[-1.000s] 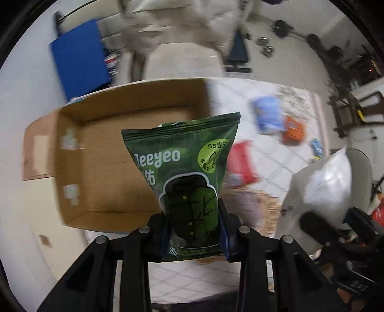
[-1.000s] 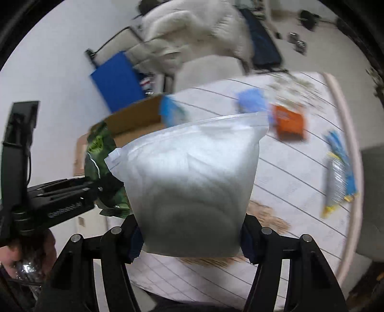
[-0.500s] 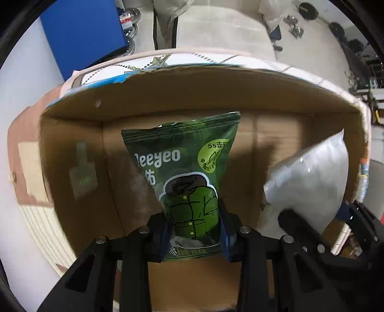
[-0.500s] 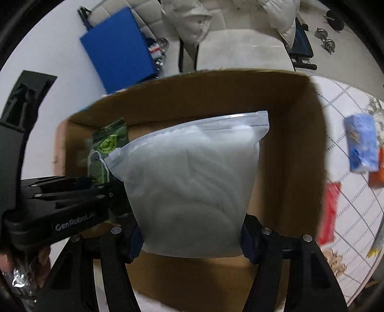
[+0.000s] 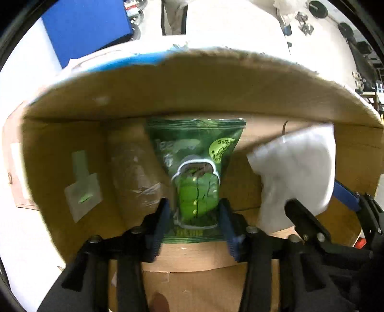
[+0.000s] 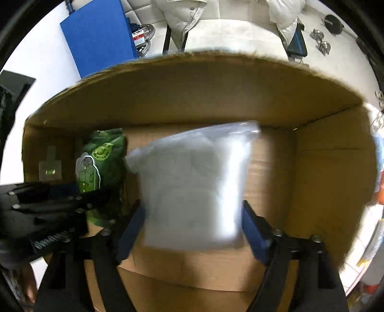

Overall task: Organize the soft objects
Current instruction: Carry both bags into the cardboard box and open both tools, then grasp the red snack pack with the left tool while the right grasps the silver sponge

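Left gripper (image 5: 195, 224) clamps green packet (image 5: 195, 168) – right gripper (image 6: 192, 230) clamps white bag (image 6: 192, 182) – both inside cardboard box (image 6: 324, 180).

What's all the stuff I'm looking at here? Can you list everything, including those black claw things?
Cardboard box: one, brown, open, fills both views.
Green packet: one, green with a jacket picture, inside the box, left of the white bag.
White bag: one, translucent white, soft, inside the box.
Tape patch: one, pale, on the box's left inner wall.
Blue board: one, blue, behind the box at left.
Pale jacket: one, off-white, draped on a chair beyond the box.
Dumbbells: a few, dark, on the floor at far right.
Left hand-held gripper: one, black with blue pads, around the green packet.
Right hand-held gripper: one, same colours, around the white bag.
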A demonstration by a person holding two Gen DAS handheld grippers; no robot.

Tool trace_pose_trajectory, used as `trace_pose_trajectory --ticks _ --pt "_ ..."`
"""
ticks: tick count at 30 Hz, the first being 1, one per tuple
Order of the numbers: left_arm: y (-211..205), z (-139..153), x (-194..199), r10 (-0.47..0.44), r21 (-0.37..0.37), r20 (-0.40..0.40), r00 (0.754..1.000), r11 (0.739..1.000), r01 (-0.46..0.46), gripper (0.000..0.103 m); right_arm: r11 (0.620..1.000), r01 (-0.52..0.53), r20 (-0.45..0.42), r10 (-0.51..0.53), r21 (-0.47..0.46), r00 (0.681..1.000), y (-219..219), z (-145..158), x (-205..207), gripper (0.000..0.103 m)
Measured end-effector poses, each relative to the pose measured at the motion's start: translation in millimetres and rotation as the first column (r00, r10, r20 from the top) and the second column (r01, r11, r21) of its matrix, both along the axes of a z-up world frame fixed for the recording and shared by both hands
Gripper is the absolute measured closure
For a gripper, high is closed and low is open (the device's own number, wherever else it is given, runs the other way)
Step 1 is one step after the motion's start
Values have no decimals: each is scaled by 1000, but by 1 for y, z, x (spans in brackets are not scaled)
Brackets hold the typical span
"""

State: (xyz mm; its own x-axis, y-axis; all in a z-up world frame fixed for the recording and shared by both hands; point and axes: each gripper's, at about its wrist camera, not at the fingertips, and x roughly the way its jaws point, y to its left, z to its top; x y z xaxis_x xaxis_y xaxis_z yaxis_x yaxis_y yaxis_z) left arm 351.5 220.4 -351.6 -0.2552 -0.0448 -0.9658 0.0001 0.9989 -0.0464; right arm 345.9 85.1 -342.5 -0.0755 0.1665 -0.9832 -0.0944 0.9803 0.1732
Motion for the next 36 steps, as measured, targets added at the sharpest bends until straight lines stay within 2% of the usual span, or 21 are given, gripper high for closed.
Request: trace_pose_trajectory --ticks 1,2,3,7,17,21,23,29,31,36 --pt "4 6 -2 13 1 11 1000 1000 -13 41 1000 -7 5 7 -3 1000 -4 2 0 10" --pt "8 13 -5 32 -9 26 999 999 -32 23 1000 -15 8 15 -6 1000 -6 11 -3 6" --pt "10 22 -8 47 -21 39 998 999 -46 15 1000 -19 8 19 -3 1000 -8 15 -5 0" --pt "11 58 -33 53 -6 117 992 999 -53 5 998 -39 47 41 -44 998 -15 41 -17 0" --pt "12 133 -103 74 34 303 950 996 -88 2 997 -10 168 23 -80 986 -30 107 -67 0" --pt "17 155 -102 87 46 372 924 993 -111 1 996 -3 240 25 -91 971 -26 124 -88 0" --pt "15 168 -118 79 60 405 911 992 -113 1 996 4 268 20 -87 963 -28 136 -98 0" --pt "14 188 -148 73 66 459 886 991 -116 1 998 26 329 -6 -57 944 -34 163 -129 0" --pt "11 193 -158 61 92 478 876 989 -119 1 998 31 349 -9 -55 937 -35 169 -143 0" --pt "3 196 -173 96 41 465 880 991 -130 1 998 57 331 -58 14 942 -48 175 -165 0"
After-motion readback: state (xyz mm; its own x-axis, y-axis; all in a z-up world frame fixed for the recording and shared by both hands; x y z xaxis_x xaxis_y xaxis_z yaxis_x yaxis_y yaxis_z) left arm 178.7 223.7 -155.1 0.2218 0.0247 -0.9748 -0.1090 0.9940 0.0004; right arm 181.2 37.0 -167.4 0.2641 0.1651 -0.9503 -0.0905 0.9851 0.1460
